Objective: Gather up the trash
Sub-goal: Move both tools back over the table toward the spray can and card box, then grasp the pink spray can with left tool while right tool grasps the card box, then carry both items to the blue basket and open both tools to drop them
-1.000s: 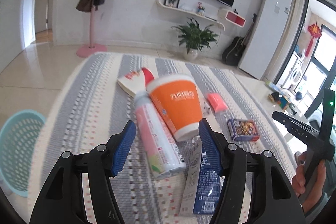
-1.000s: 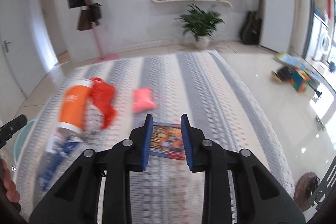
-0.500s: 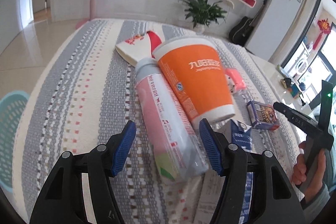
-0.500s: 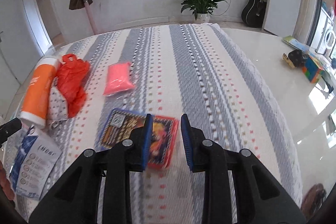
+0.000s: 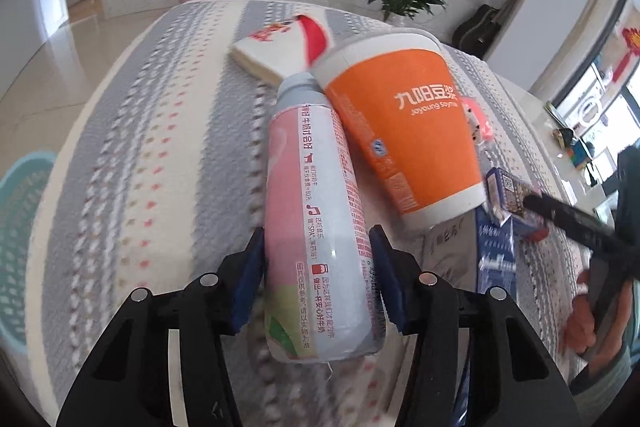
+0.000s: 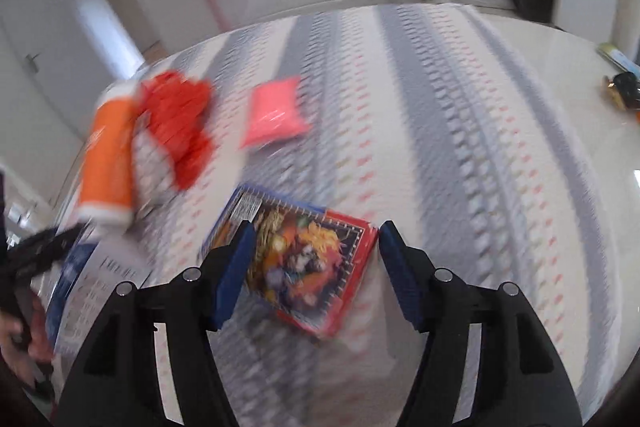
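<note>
While the left gripper (image 5: 318,277) is closing its jaws around the pink and white bottle (image 5: 316,223), the blue pads are sitting just beside the bottle's sides, though contact is not clear, and the bottle is lying on the striped cloth (image 5: 160,155) pointing away. At the far left edge a teal basket (image 5: 20,239) is showing beyond the cloth. Just right of the bottle, an orange paper cup (image 5: 404,131) is lying on its side, touching the bottle near its cap, with a white and red packet (image 5: 280,47) lying farther off behind them. Right of the cup, a blue pouch (image 5: 496,259) is lying near.

Farther right, the right gripper (image 6: 316,267) is opening its jaws, now standing wide, with a colourful flat box (image 6: 304,259) lying between them on the cloth, neither pad pressing on it. Beyond the box a pink packet (image 6: 274,113) is lying, and to its left a crumpled red bag (image 6: 180,131) is resting against the cup.
</note>
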The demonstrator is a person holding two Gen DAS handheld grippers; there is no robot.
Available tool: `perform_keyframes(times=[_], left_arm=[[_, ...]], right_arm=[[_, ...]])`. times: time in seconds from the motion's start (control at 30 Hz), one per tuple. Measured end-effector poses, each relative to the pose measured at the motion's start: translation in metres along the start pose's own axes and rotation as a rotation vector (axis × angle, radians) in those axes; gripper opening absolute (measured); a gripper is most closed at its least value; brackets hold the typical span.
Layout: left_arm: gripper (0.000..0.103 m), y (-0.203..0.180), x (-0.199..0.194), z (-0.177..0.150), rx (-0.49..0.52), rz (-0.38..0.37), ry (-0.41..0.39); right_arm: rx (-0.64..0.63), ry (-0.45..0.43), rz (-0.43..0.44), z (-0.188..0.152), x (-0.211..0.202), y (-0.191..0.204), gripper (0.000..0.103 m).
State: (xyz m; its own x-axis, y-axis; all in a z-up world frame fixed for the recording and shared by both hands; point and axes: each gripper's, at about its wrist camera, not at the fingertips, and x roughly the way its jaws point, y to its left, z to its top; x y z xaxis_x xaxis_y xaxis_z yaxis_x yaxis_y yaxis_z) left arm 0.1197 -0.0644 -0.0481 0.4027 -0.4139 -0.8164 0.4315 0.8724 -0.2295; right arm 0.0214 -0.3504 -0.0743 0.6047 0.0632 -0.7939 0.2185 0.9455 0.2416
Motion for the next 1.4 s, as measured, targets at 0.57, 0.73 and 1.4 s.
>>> perform_keyframes(times=[0.57,0.73,1.4], left_arm=[[0.059,0.031,-0.022,-0.001,-0.023,0.027,-0.006],[0.051,0.029,-0.005,0.008,-0.022,0.07,0.04],[0.046,0.106,-0.176,0.0,-0.126,0.138,-0.355]], right_arm=[[-0.235,0.035,-0.056,-0.01,0.014,0.087,0.073],[-0.234,0.035,-0.093,-0.009,0.026,0.092,0.068],[-0.39,-0.29,-0.011,0.042,-0.084,0.248,0.058]])
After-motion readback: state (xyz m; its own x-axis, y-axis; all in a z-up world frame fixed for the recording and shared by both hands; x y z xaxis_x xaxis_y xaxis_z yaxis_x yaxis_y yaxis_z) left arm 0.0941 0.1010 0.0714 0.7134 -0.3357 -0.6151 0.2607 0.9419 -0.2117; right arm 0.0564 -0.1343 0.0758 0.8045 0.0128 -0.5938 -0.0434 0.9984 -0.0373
